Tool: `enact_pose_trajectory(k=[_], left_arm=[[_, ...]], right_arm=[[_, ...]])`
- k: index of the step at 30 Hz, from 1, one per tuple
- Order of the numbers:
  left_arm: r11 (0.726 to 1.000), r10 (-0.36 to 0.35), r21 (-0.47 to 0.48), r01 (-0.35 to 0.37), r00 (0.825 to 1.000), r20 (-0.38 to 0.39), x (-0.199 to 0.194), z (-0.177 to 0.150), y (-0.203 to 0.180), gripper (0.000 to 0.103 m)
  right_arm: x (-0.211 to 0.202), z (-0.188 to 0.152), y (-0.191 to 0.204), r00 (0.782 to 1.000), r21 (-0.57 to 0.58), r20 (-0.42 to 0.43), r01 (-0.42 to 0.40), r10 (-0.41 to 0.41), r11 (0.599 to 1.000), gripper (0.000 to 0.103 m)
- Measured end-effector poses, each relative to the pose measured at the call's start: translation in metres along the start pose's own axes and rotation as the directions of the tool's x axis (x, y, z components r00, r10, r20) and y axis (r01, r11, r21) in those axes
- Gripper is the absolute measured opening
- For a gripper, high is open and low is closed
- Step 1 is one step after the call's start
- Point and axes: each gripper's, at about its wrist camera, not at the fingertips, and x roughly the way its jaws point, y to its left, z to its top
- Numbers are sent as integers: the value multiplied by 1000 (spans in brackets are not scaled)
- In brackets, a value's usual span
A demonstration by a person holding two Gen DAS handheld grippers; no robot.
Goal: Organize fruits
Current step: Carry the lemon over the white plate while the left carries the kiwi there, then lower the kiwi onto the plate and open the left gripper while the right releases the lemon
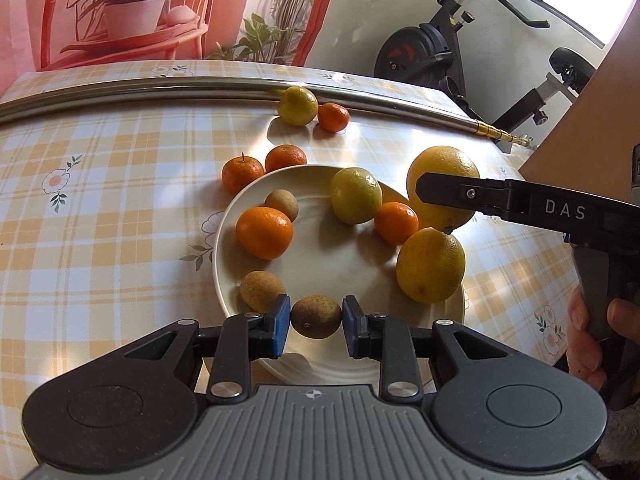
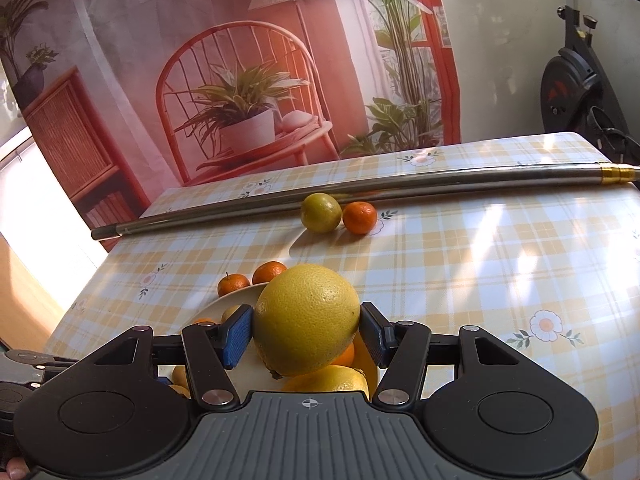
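Observation:
A cream plate (image 1: 332, 264) on the checked tablecloth holds a tangerine (image 1: 264, 233), two small brown fruits (image 1: 282, 205) (image 1: 261, 289), a green-yellow citrus (image 1: 355, 195), a smaller tangerine (image 1: 396, 223) and a yellow lemon-like fruit (image 1: 430, 266). My left gripper (image 1: 316, 320) is shut on a third small brown fruit (image 1: 316, 316), low over the plate's near rim. My right gripper (image 2: 307, 328) is shut on a large yellow citrus (image 2: 306, 320), held above the plate's right side; one of its fingers (image 1: 448, 192) crosses that citrus (image 1: 442, 164) in the left wrist view.
Two tangerines (image 1: 242, 172) (image 1: 286, 157) lie just beyond the plate. Farther back a green-yellow citrus (image 1: 298, 105) and a tangerine (image 1: 333, 117) rest against a long metal pole (image 1: 160, 90). An exercise bike (image 1: 424, 52) stands behind the table. A hand (image 1: 588, 332) grips the right handle.

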Motion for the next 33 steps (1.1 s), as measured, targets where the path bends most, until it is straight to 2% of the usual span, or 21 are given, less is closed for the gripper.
enact_pose_trajectory(k=[9, 17, 24, 27, 30, 33], left_arm=[[997, -20, 69, 24, 998, -56, 12, -11, -18, 30], [993, -21, 112, 25, 999, -40, 22, -1, -28, 30], [995, -35, 94, 35, 999, -3, 25, 20, -30, 30], [996, -65, 62, 66, 998, -16, 35, 32, -28, 30], [997, -63, 32, 64, 997, -36, 51, 39, -26, 30], [997, -67, 40, 69, 997, -46, 60, 43, -29, 30]], right_arm=[[9, 0, 14, 999, -55, -30, -46, 45, 997, 54], [1, 4, 8, 1000, -40, -1, -30, 29, 999, 54], [-7, 11, -14, 999, 4, 40, 4, -4, 1000, 54], [-8, 14, -23, 999, 35, 48, -2, 1, 999, 54], [-7, 15, -28, 998, 41, 54, 10, -12, 999, 54], [-6, 15, -32, 998, 46, 53, 13, -16, 999, 54]])
